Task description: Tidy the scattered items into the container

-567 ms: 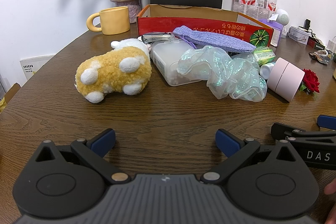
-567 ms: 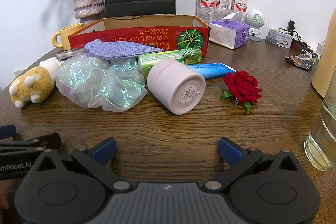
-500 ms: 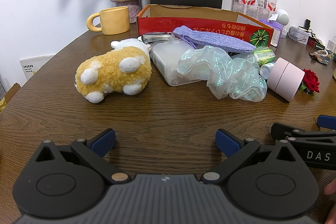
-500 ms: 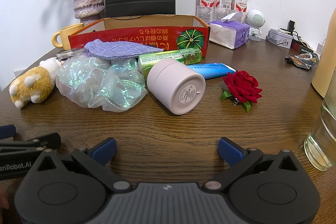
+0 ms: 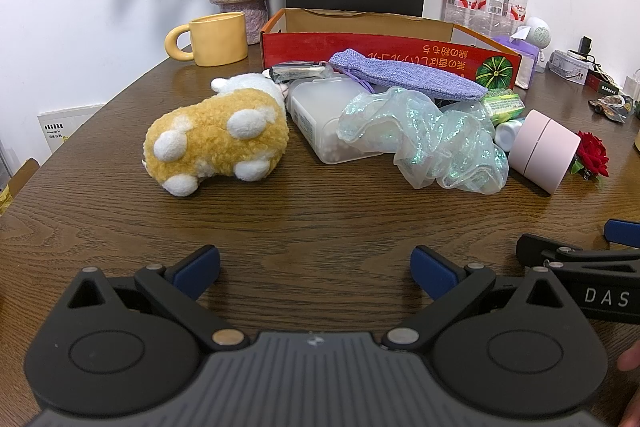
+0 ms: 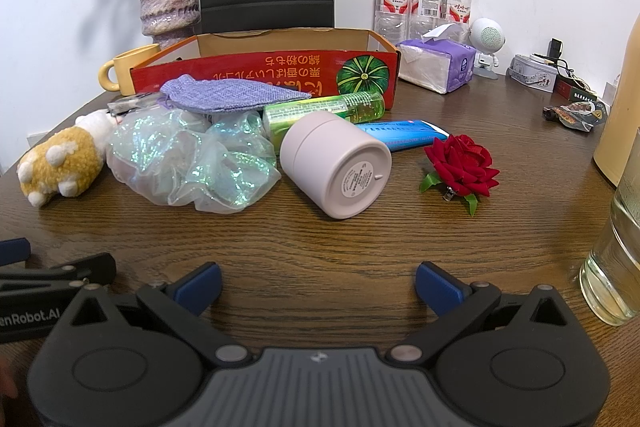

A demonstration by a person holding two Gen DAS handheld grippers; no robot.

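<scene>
I had both sets of tongs low over the wooden table [image 5: 320, 219], well short of the clutter: my left gripper [image 5: 315, 265] stood with its jaws fully apart and nothing between them, and my right gripper [image 6: 318, 283] was just as wide and just as empty. Everything I had to tidy lay in a heap in front of the red cardboard box [image 5: 400, 45], none of it inside as far as I could see: the plush toy [image 5: 218, 141] on the left, the frosted plastic case [image 5: 324, 115] just beside it, the iridescent gauze [image 5: 432, 143] draped partly over that case, the purple knitted pouch [image 6: 232, 99] lying across the pile, then the green bottle [image 6: 324, 109], the pink cylindrical jar [image 6: 336, 163] on its side, the blue tube [image 6: 400, 133] and the red rose [image 6: 460, 165]. My worries were plain enough. The jar looked free to roll if I nudged it rather than pinched it squarely. The gauze seemed likely to snag and drag its neighbours along. A wide swing with my right hand could have clipped the glass of water [image 6: 616, 255] standing at that edge. Compared with the frames from half a second before, I found no difference: the tongs sat in the same place, equally wide, and no item had shifted.
</scene>
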